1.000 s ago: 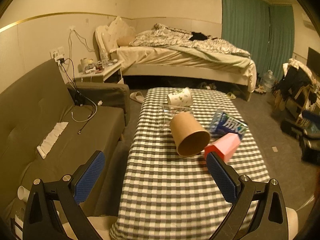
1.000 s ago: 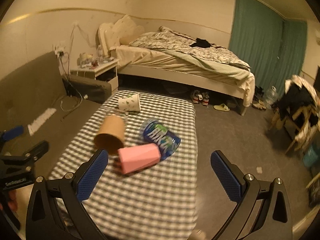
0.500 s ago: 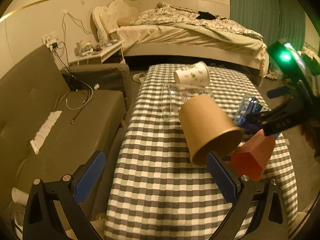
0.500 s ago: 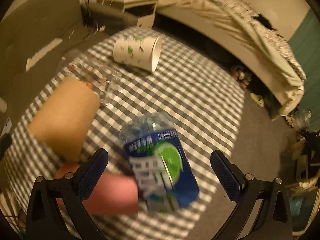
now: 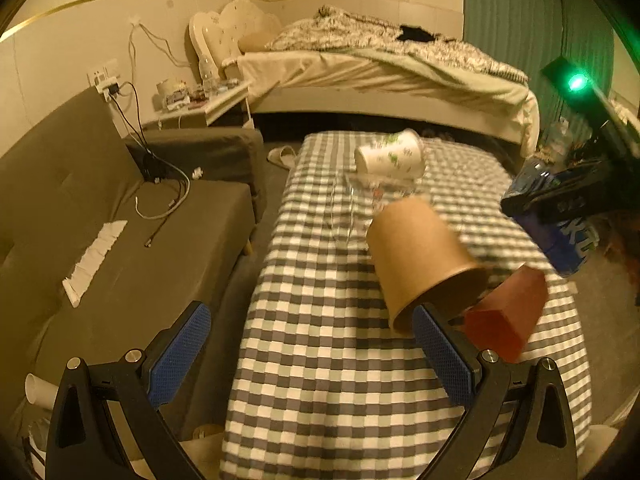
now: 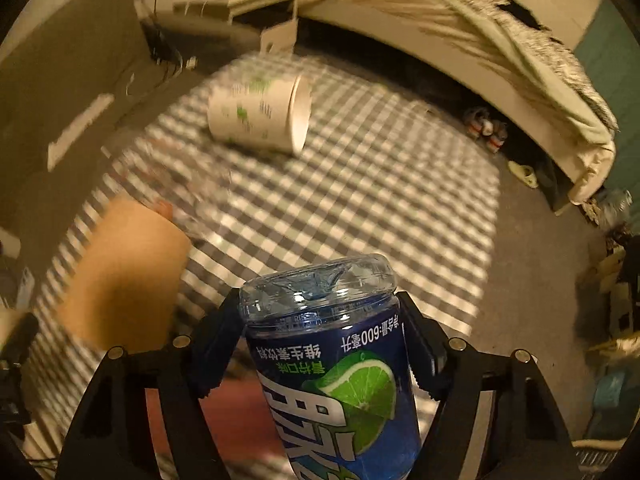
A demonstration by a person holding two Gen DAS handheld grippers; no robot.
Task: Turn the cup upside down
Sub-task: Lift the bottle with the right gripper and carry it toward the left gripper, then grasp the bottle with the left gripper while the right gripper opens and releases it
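My right gripper (image 6: 320,344) is shut on a blue-labelled clear plastic cup (image 6: 332,364) with a lime picture, its clear base pointing away from the camera, held above the checked table (image 6: 360,200). In the left wrist view the same cup (image 5: 560,224) hangs at the right edge, clamped in the right gripper (image 5: 568,196). My left gripper (image 5: 308,360) is open and empty over the table's near end, its right finger just in front of a brown paper cup (image 5: 424,256) lying on its side.
A pink box-shaped cup (image 5: 508,316) lies beside the brown cup. A clear glass (image 5: 360,200) and a white printed paper cup (image 5: 390,156) lie on their sides farther back. A grey sofa (image 5: 120,220) runs along the left; a bed (image 5: 380,68) stands behind.
My right gripper has closed on the blue-labelled cup and lifted it off the table. My left gripper has stayed open and shifted slightly near the brown cup.
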